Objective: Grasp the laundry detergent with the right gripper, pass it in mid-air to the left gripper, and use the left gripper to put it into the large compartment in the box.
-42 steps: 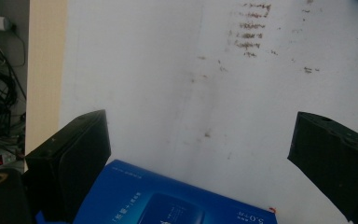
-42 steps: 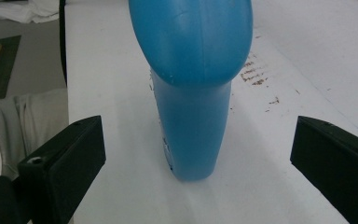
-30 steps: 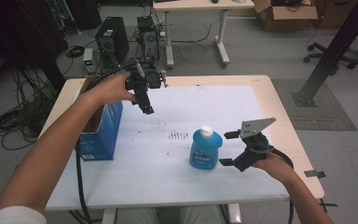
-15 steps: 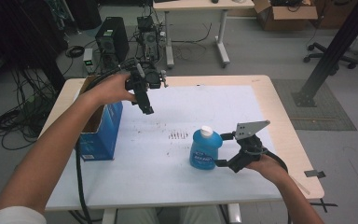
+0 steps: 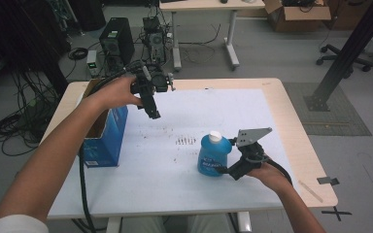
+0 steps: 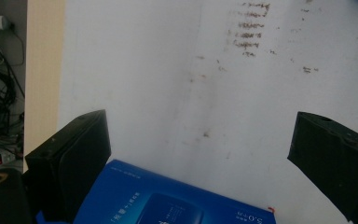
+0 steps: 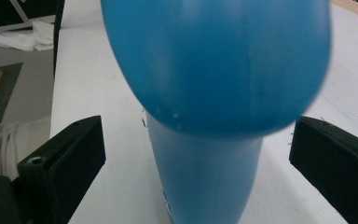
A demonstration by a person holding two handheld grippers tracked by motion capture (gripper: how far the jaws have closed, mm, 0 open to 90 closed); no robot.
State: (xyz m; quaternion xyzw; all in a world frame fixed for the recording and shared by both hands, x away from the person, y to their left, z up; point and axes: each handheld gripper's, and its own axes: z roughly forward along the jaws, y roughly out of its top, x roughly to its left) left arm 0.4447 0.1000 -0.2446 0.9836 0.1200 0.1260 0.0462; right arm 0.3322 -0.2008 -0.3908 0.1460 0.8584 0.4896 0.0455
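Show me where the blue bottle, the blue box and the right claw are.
blue bottle (image 5: 213, 158), high view, on its label side.
blue box (image 5: 106, 143), high view, on its front wall.
right claw (image 5: 228, 158), high view, between its fingertips.

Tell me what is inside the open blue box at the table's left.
The blue box stands open at the top, beside the left gripper. The high view shows only brown inner walls and shadow; the forearm covers part of the opening, so any contents cannot be seen.

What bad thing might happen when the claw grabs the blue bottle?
The right gripper is open, with the blue bottle upright between its fingers. If one finger touches first, the bottle may tip or slide. It looks rounded, so it might slip out. The left gripper hovers above the blue box and might bump it.
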